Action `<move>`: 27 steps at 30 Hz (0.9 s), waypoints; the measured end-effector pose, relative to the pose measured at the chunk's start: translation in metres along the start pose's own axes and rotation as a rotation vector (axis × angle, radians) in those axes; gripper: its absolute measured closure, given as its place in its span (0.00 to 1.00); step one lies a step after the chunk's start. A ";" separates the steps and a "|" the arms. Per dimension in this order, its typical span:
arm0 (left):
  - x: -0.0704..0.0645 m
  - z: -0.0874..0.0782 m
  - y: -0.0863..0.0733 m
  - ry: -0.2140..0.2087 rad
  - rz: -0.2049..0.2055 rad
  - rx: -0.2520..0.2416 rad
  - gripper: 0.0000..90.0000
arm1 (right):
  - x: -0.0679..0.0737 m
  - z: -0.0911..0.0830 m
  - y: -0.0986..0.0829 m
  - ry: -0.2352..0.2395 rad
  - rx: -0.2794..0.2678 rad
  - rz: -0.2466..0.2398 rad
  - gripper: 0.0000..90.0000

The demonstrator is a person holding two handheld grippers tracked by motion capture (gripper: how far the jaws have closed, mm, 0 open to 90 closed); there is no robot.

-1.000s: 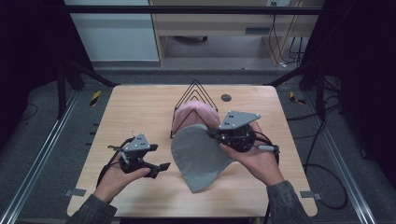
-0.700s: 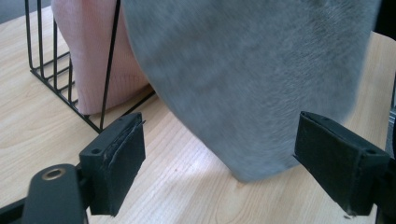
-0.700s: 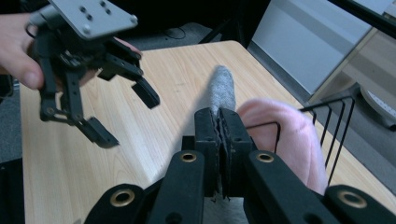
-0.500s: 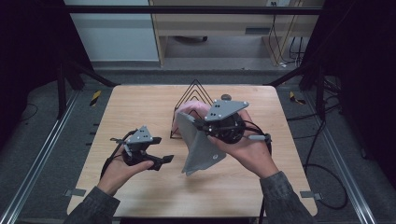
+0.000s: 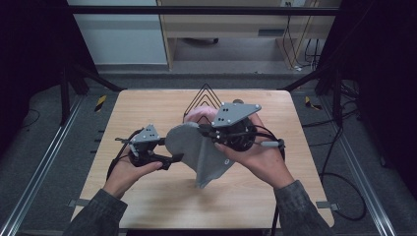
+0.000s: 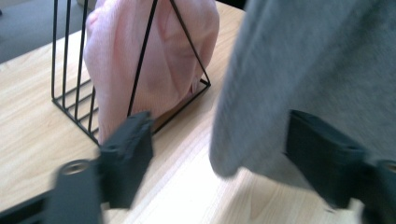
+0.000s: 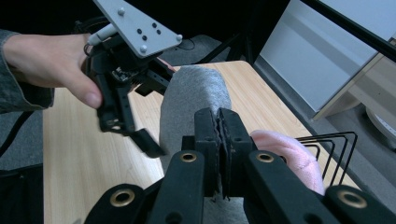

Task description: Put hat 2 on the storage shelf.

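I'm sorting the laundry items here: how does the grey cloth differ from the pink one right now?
The grey cloth hangs lifted off the table, pinched in the shut right tongs; the pink cloth sits tucked inside the black wire rack. The grey cloth is near the open left tongs; the pink cloth is touched by neither tongs. Both look like soft fabric.

Right gripper (image 5: 204, 129) fingers pressed together, raised; left gripper (image 5: 177, 158) fingers spread wide, alongside.

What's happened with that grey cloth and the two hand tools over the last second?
The right gripper, shut on the grey cloth, lifted it off the table and swung it left. The left gripper, jaws open, moved right to the cloth's edge. The pink cloth stayed in the wire rack.
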State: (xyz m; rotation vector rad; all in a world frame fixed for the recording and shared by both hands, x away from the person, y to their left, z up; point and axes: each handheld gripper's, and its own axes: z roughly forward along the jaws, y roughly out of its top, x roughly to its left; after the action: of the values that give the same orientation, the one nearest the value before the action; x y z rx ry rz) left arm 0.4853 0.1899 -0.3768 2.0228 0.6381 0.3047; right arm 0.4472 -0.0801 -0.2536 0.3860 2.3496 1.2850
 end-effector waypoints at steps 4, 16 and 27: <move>-0.002 0.000 0.006 -0.002 0.025 0.003 0.62 | -0.001 0.002 -0.003 -0.002 0.011 0.005 0.97; -0.001 -0.013 0.041 0.033 0.046 0.094 0.97 | -0.023 0.001 -0.022 -0.074 0.047 0.090 0.97; -0.007 -0.029 0.086 0.127 0.087 0.109 0.97 | -0.038 -0.003 -0.027 -0.122 0.028 0.143 0.97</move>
State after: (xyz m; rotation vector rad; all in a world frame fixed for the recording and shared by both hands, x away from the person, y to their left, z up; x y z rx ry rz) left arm 0.4929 0.1728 -0.2879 2.1524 0.6585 0.4617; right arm 0.4773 -0.1134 -0.2664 0.6332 2.2746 1.2548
